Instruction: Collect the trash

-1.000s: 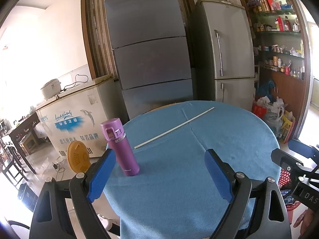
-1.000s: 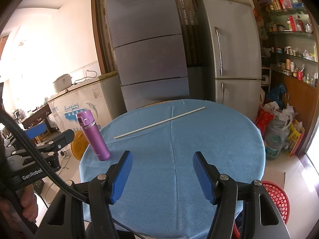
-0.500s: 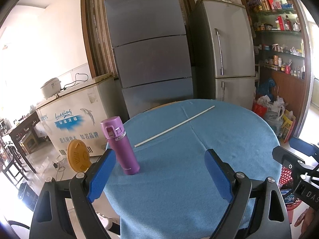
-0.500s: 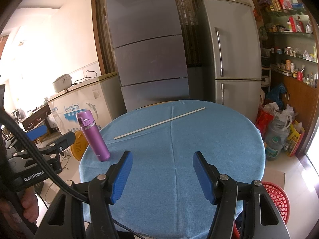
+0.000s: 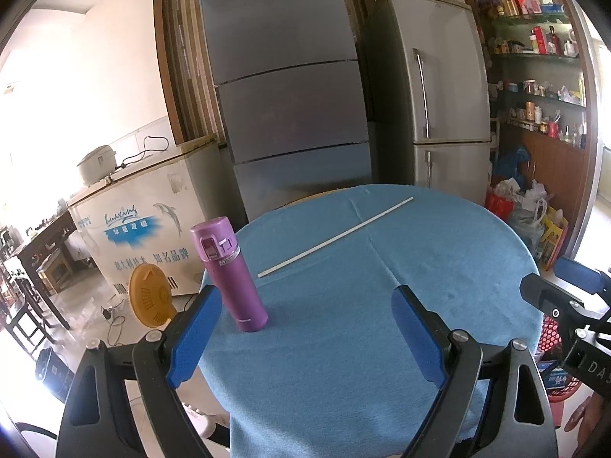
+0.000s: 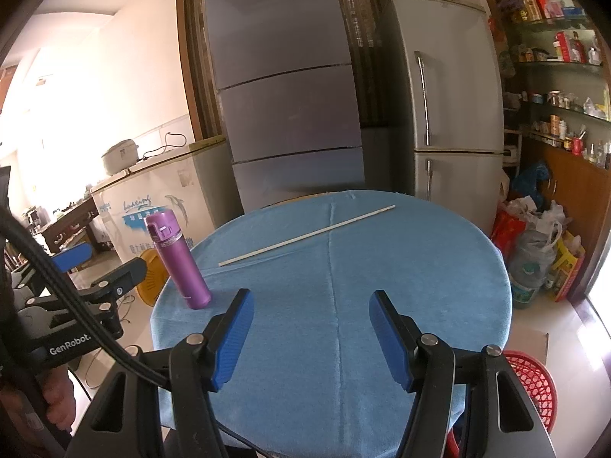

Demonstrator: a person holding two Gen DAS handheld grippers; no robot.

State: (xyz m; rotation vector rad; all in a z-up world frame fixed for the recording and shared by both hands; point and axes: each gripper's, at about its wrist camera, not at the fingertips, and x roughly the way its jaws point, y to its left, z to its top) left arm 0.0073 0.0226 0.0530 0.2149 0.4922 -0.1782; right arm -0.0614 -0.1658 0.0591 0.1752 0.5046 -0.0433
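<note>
1. The left gripper [image 5: 305, 337] hangs over the near edge of the round table [image 5: 477, 267]. Its blue fingers [image 5: 194, 336] are spread wide and nothing is between them.
2. The right gripper [image 6: 311, 337] is beside it, also over the near edge. Its fingers [image 6: 233, 339] stand apart, less wide, and they grasp nothing.
3. A long thin white stick [image 5: 336, 237] lies flat and diagonal on the blue cloth, toward the far side, well apart from both grippers. I judge this is the trash to collect.
4. A purple bottle [image 5: 229, 274] stands upright near the left edge, just beyond the left gripper's left finger, not touching it.
5. A red basket [image 6: 532, 385] stands on the floor to the right of the table, probably so that trash can be dropped in it.
6. Both grippers point slightly down at the table, probably ready for reaching.
</note>
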